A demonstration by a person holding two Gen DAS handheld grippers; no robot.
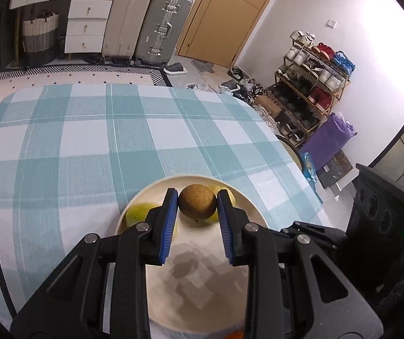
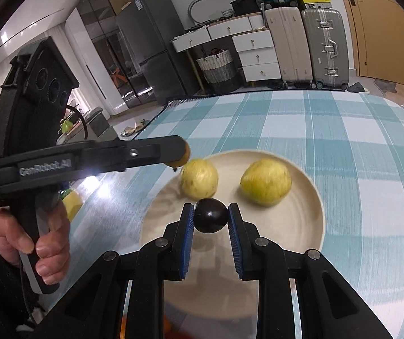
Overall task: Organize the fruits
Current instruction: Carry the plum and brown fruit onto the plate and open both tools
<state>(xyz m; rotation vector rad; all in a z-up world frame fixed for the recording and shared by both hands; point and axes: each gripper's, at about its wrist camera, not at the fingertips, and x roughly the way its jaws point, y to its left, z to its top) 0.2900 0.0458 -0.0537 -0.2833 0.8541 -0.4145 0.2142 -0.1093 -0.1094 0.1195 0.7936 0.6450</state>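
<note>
Fruit is clamped in both tools. The left gripper [image 1: 197, 207] has its jaws clamped on a brown round fruit [image 1: 197, 202]; the right gripper [image 2: 211, 217] has its jaws clamped on a dark round fruit [image 2: 211, 216]. Both loads hang above a cream plate [image 2: 301, 226] on the checked counter [image 2: 357, 169]. Two yellow fruits [image 2: 265, 182] already lie on the plate, apart from each other.

Risk 1: each held fruit is round and gripped only near the jaw tips. A sideways jolt would probably roll it out of the pads.

Risk 2: release from height. A dropped fruit may bounce, strike a yellow fruit, or roll over the low rim onto the counter.

Risk 3: both tools converge on one plate. In the right wrist view the left tool sits close beside the plate, so simultaneous lowering may cause a collision.
</note>
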